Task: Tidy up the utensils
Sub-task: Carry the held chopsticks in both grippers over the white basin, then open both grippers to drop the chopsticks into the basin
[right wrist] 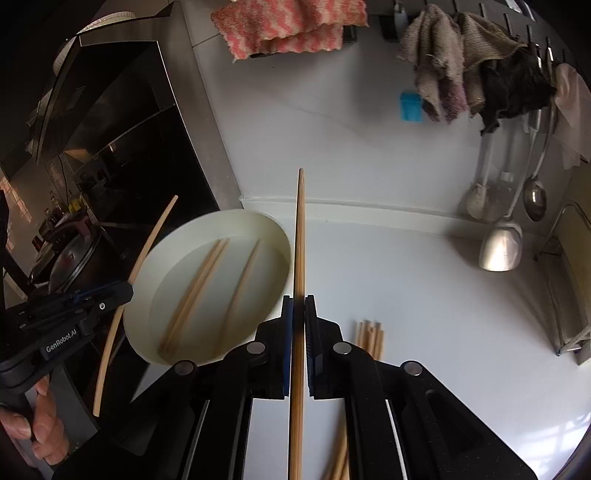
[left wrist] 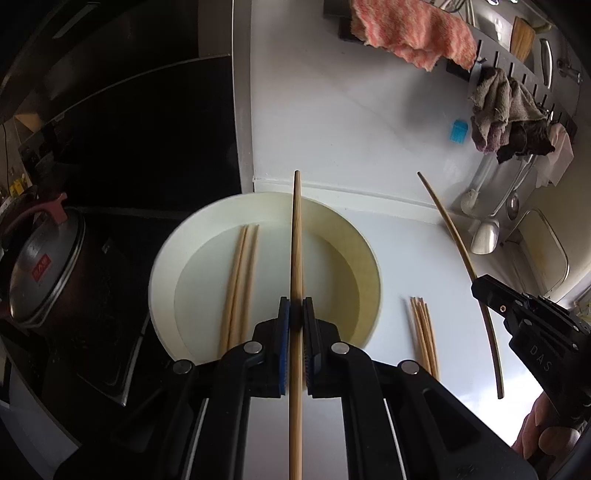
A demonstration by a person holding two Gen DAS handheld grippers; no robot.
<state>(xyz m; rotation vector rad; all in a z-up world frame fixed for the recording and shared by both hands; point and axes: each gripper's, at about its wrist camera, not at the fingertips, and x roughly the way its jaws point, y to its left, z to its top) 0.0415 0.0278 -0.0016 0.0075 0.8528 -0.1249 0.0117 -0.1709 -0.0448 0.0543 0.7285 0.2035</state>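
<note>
In the left wrist view my left gripper [left wrist: 295, 301] is shut on a bamboo chopstick [left wrist: 296, 236] that points forward above a cream plate [left wrist: 166, 266]. Two or three chopsticks [left wrist: 240, 284] lie in that plate. A bundle of several chopsticks [left wrist: 424, 332] lies on the white counter right of the plate. My right gripper [left wrist: 478, 290] at the right edge is shut on another chopstick [left wrist: 458, 236]. In the right wrist view my right gripper [right wrist: 298, 299] clamps its chopstick [right wrist: 300, 236]. The plate [right wrist: 251, 223] holds three chopsticks [right wrist: 195, 291], and the left gripper [right wrist: 127, 290] holds its stick [right wrist: 147, 243].
A lidded dark pot [left wrist: 40, 273] sits on the black stove left of the plate. Towels [right wrist: 288, 26], a ladle [right wrist: 500, 247], a spoon [right wrist: 535, 201] and a brush [right wrist: 476, 199] hang on the back wall. A wire rack [right wrist: 569, 280] stands at the right. A hand [right wrist: 40, 417] grips each handle.
</note>
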